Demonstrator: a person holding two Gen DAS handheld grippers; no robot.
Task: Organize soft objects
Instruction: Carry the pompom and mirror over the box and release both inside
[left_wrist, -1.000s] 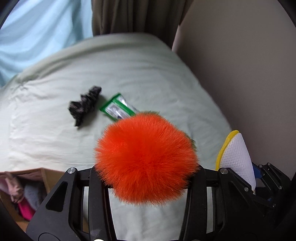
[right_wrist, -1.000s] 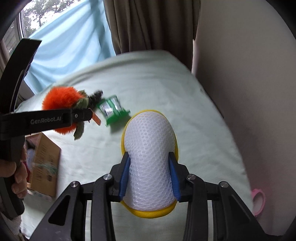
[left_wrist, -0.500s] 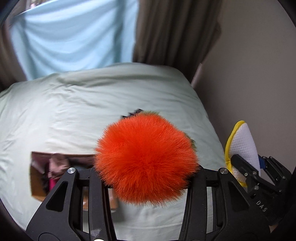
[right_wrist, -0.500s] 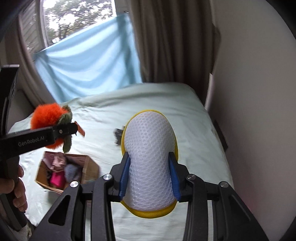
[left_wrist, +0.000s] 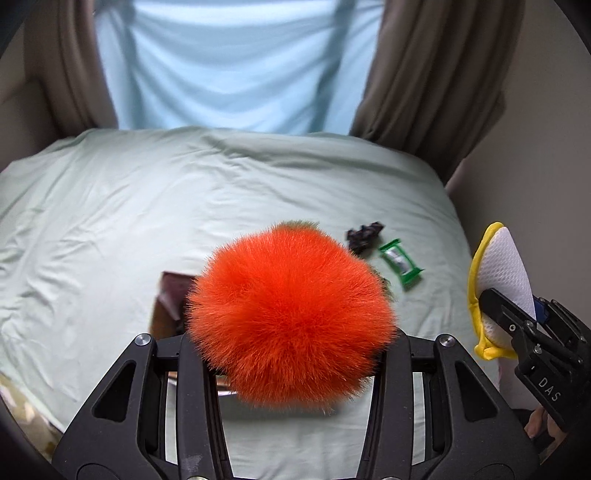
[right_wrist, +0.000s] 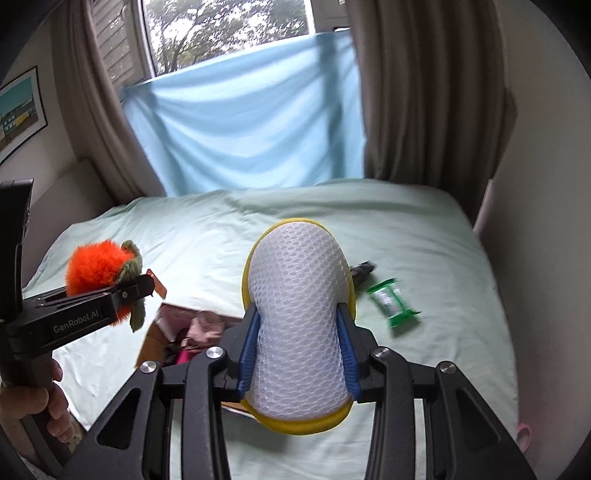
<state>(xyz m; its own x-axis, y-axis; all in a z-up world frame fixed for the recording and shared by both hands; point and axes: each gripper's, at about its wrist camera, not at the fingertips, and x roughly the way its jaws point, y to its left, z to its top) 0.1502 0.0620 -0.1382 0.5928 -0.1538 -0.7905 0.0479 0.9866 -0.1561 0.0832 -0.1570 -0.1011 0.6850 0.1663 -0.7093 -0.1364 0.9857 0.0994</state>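
My left gripper (left_wrist: 291, 343) is shut on a fluffy orange plush (left_wrist: 291, 314) with green leaves; it also shows in the right wrist view (right_wrist: 98, 264), held above the bed. My right gripper (right_wrist: 297, 347) is shut on a white mesh sponge with a yellow rim (right_wrist: 297, 314), seen also in the left wrist view (left_wrist: 498, 280). An open cardboard box (right_wrist: 155, 332) holding pink and grey soft items sits on the bed below both grippers, largely hidden behind the plush in the left wrist view (left_wrist: 168, 295).
A black scrunchie (left_wrist: 364, 236) and a green packet (left_wrist: 400, 262) lie on the pale green bed (left_wrist: 110, 221) to the right of the box. Brown curtains, a blue sheet over the window and a wall on the right bound the bed. A pink ring (right_wrist: 524, 432) lies at the bed's right edge.
Both grippers have swung left and lifted, so the box now sits under them and the scrunchie and packet have shifted right. Both holds are unchanged.
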